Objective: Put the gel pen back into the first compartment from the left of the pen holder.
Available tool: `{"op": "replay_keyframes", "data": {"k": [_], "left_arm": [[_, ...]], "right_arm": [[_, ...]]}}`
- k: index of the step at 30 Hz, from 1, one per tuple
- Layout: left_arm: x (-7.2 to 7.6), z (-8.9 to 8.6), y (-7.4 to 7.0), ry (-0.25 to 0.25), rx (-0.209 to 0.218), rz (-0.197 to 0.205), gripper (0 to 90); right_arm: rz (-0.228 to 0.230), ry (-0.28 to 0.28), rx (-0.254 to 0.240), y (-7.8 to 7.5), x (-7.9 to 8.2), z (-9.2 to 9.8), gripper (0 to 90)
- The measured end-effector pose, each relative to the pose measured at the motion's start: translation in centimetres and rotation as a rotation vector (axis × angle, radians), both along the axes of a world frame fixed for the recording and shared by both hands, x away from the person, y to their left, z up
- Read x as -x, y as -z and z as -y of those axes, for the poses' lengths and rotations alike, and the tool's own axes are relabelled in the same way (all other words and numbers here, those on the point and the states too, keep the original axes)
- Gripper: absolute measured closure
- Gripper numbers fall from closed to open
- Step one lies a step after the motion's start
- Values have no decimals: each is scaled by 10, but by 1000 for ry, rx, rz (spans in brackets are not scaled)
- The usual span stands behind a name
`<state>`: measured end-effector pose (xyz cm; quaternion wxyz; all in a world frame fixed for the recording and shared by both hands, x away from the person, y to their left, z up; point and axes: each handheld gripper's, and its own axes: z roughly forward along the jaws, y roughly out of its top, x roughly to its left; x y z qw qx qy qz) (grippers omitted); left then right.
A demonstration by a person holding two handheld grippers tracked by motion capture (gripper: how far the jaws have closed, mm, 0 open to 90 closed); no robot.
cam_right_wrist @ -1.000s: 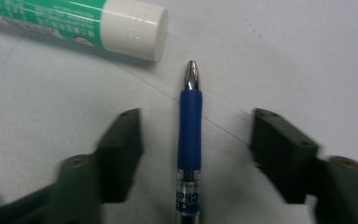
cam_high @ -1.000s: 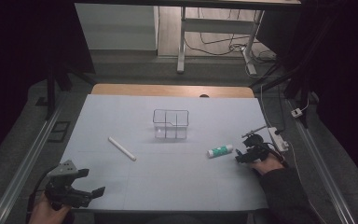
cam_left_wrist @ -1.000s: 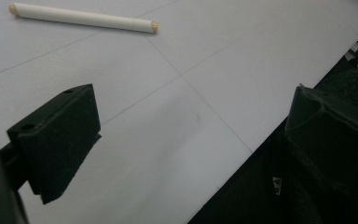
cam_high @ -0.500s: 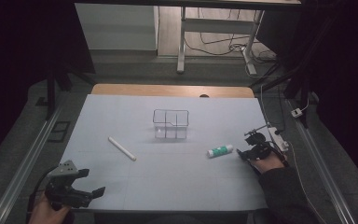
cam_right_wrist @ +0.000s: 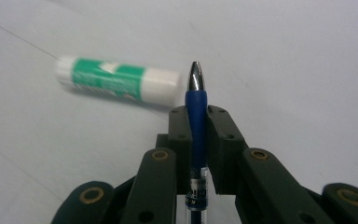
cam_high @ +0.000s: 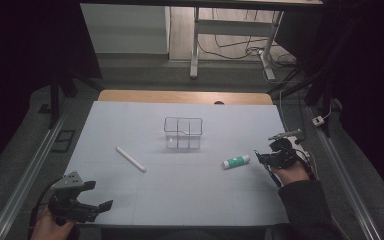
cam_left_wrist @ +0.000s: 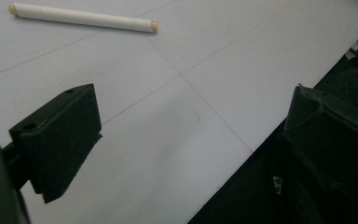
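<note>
My right gripper [cam_right_wrist: 198, 116] is shut on a blue pen [cam_right_wrist: 197, 107] with a silver tip that sticks out past the pads; its jaws have just been closing on it. In the high view this gripper [cam_high: 261, 158] hovers at the table's right side. A green and white glue stick [cam_high: 236, 161] lies just left of it, and in the right gripper view the glue stick [cam_right_wrist: 116, 84] lies just beyond the pen tip. My left gripper [cam_high: 97, 200] stands open at the near left corner, and nothing is between its jaws [cam_left_wrist: 191, 135].
A clear divided box [cam_high: 183, 132] stands mid-table. A white stick [cam_high: 131, 159] lies left of centre, and in the left gripper view this stick [cam_left_wrist: 81, 17] lies beyond the left jaws. The pale mat [cam_high: 180, 195] ends at a dark front edge. Cables and a table frame sit behind.
My right gripper has lifted a little and drawn slightly right, away from the glue stick. The left gripper, glue stick, stick and box have stayed put.
</note>
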<state>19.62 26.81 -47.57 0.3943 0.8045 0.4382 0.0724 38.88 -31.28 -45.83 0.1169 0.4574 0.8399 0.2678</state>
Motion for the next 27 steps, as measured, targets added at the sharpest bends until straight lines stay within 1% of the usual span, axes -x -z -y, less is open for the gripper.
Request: {"op": "replay_keyframes", "data": {"k": [5, 6, 8, 12, 13, 17, 27], "left_arm": [[0, 0, 0, -1, 1, -1, 40], [0, 0, 0, 0, 1, -2, 40], [0, 0, 0, -1, 2, -2, 40], [0, 0, 0, -1, 3, -3, 40], [0, 0, 0, -1, 3, -3, 40], [0, -1, 0, -1, 8, -2, 40], [0, -1, 0, 0, 11, -2, 40]], "right_arm": [[60, -33, -42, -14, 5, -9, 805], [69, -34, -55, -18, 6, -11, 805], [102, -38, -85, -24, 8, -15, 804], [147, -79, -141, -36, 10, -26, 805], [153, -86, -151, -39, 10, -30, 804], [176, -122, -159, -45, 7, -47, 805], [201, -201, -208, -52, -5, -87, 804]]}}
